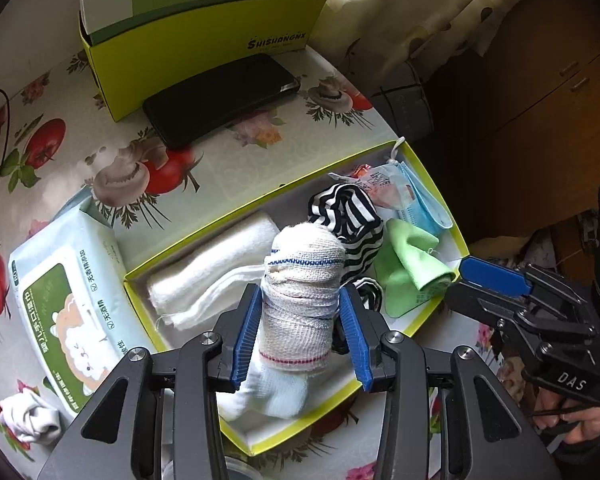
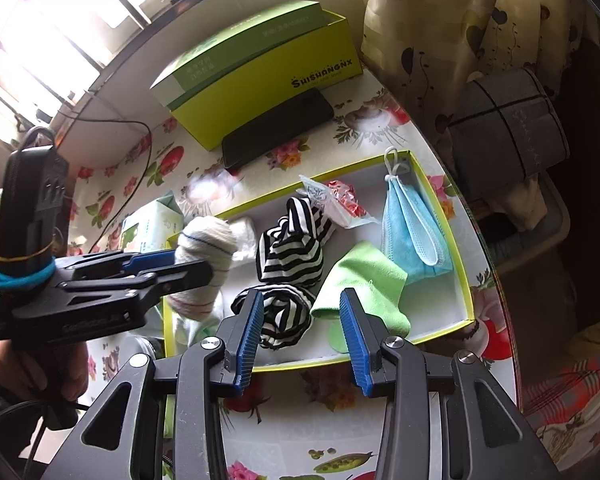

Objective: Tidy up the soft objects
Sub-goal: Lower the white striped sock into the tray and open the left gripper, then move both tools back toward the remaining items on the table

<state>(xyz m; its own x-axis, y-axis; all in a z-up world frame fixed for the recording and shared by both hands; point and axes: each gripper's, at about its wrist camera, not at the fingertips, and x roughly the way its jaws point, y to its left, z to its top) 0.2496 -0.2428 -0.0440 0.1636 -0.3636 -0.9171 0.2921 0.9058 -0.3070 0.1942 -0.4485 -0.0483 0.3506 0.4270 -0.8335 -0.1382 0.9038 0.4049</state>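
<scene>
My left gripper [image 1: 302, 298] is shut on a rolled white woven cloth [image 1: 302, 296] with thin blue and red stripes, held upright over the shallow yellow-green tray [image 1: 228, 216]. In the tray lie a folded white towel [image 1: 212, 268], a black-and-white striped sock [image 1: 352, 216], a green cloth [image 1: 410, 272], a blue face mask [image 1: 428, 200] and a white sock [image 1: 276, 392]. From the right wrist view, the left gripper [image 2: 188, 270] holds the roll [image 2: 208, 240] at the tray's left end. My right gripper [image 2: 302, 340] is open and empty above the tray's near edge, with the striped sock [image 2: 292, 256] and the green cloth [image 2: 360, 280] beyond it.
A wet-wipes pack [image 1: 72, 304] lies left of the tray, with a balled white sock [image 1: 32, 416] near it. A black phone [image 1: 220, 100] leans against a green box [image 1: 204, 40] at the back. The table's edge runs close along the tray's right side [image 2: 496, 264].
</scene>
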